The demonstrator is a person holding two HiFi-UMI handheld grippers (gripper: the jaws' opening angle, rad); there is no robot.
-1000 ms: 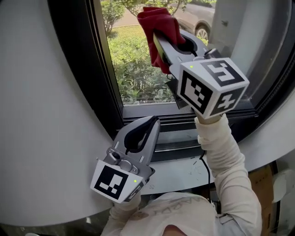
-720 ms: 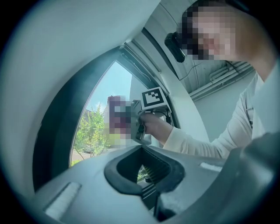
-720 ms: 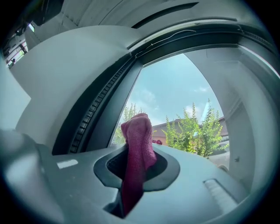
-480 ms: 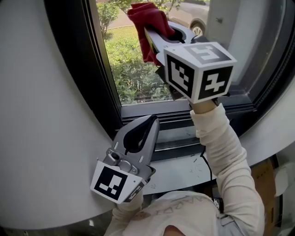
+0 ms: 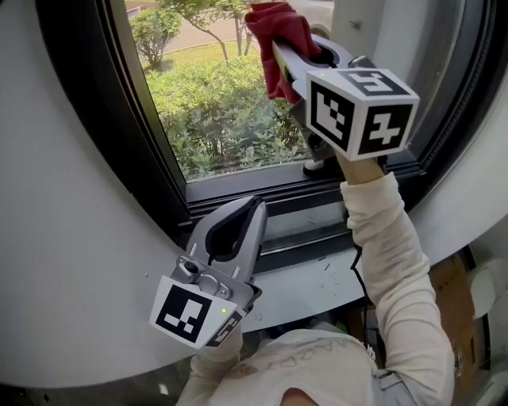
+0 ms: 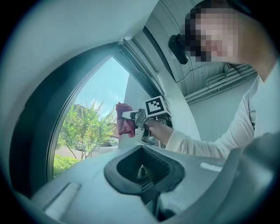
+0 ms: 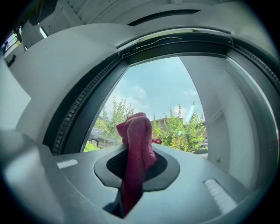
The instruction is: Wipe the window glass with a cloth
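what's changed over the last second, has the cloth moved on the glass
The right gripper, still shut on the red cloth, has carried it rightward across the window glass, away from the dark left frame and towards the pale column. Nothing was picked up or released. The left gripper stays low by the sill, shut and empty.

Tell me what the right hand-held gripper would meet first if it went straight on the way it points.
Probably the window glass, with the red cloth clamped in the right hand-held gripper touching first; how near the glass is, the views don't settle.
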